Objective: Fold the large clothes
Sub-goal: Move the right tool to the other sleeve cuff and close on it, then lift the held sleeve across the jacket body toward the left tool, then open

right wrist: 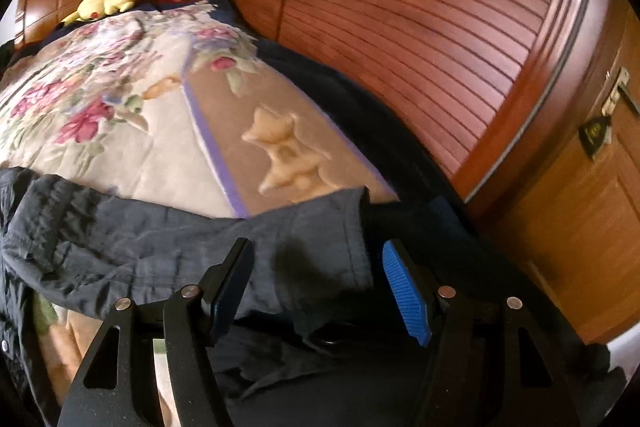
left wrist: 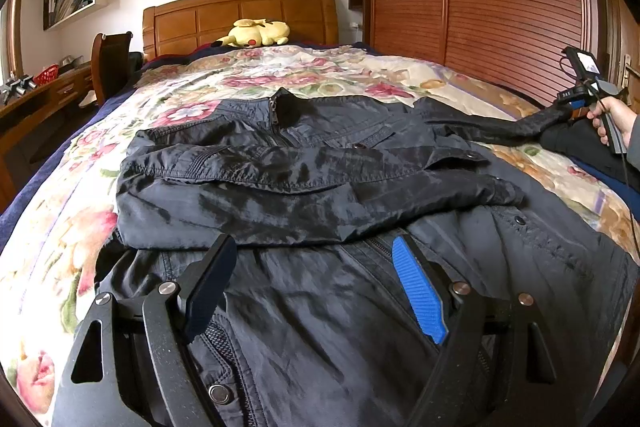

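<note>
- A big dark jacket point(left wrist: 304, 163) lies spread on the bed point(left wrist: 80, 211), front side up, with its zip facing the ceiling.
- One sleeve is already laid across the chest of the jacket, just ahead of the left tongs point(left wrist: 316, 283).
- The left tongs hover low over the bottom part of the jacket. Their two fingers stand wide apart and hold nothing.
- The other sleeve point(right wrist: 208, 235) stretches out sideways toward the right tongs point(right wrist: 316, 287).
- In the right wrist view, the end of that sleeve sits between the two fingers, but the fingers look spread apart. I think they are not pinching it now.
- In the left wrist view, the sleeve end reaches up to the right tongs, so it may be resting on them. I cannot tell for sure.
- What could go wrong: the cloth looks thin and slippery. If the right tongs close on only the very edge of the cuff, the sleeve could slide out and flop off the side of the bed.
- If the left tongs press or drag on the hem, the folded sleeve ahead of them could shift and come undone.
- A yellow plush toy point(left wrist: 256, 33) sits far ahead, well apart from both tongs.
</note>
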